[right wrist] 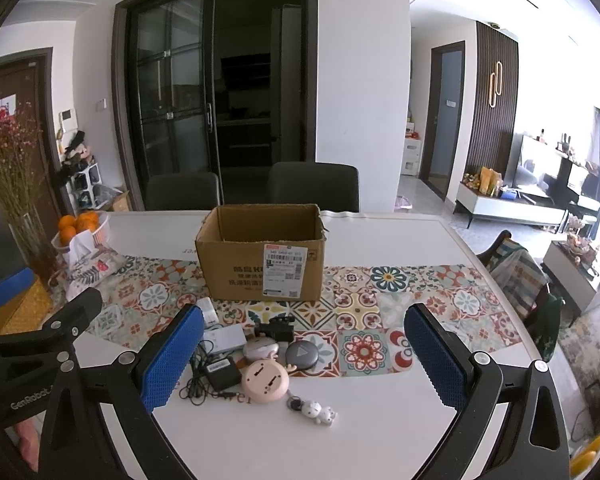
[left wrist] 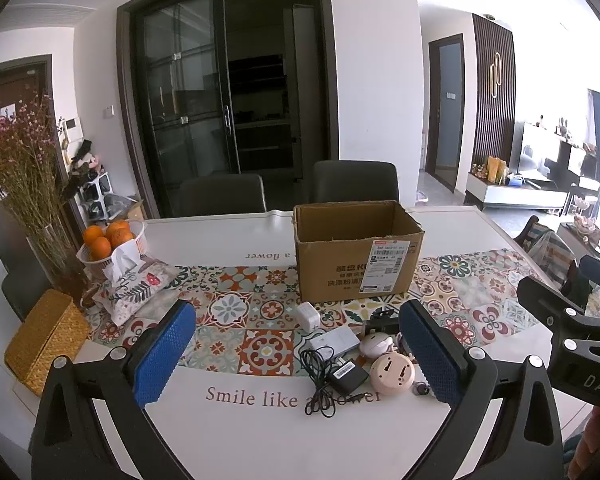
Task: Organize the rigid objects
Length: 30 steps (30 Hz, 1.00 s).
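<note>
I hold left gripper and right gripper spread, empty, above the table edge — surveying | small items clustered just before the open cardboard box; box upright — likely the bin

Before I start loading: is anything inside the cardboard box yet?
The cardboard box stands open-topped. Both views show only bare inner walls; its near wall hides the floor, so I cannot tell. The clutter still lies in front, and both the left gripper and right gripper are open, holding nothing.
</note>
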Available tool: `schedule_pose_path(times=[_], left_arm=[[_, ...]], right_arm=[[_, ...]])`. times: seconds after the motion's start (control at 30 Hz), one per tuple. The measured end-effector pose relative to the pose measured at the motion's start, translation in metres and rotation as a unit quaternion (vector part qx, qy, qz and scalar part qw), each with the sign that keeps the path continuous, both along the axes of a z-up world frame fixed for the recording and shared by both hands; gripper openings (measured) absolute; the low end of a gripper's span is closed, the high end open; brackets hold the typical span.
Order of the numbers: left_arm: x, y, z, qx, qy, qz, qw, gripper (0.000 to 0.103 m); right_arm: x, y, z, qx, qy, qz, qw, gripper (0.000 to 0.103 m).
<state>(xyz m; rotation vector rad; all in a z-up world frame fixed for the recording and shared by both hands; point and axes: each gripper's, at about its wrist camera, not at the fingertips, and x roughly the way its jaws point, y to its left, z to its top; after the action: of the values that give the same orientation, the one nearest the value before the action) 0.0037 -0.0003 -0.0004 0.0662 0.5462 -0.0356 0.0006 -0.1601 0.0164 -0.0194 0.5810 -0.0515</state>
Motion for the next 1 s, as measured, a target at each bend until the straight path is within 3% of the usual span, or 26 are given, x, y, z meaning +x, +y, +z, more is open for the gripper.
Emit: schedule_pose_path(times=[1.0], left_arm=[[0.0003,-0.0016,0.0009,0.001,-0.002,0.001,1.0000,0.103]], right_arm=[[0.0012,0.0005,0.0042,0.003,-0.002,0.000,1.000,0.101]])
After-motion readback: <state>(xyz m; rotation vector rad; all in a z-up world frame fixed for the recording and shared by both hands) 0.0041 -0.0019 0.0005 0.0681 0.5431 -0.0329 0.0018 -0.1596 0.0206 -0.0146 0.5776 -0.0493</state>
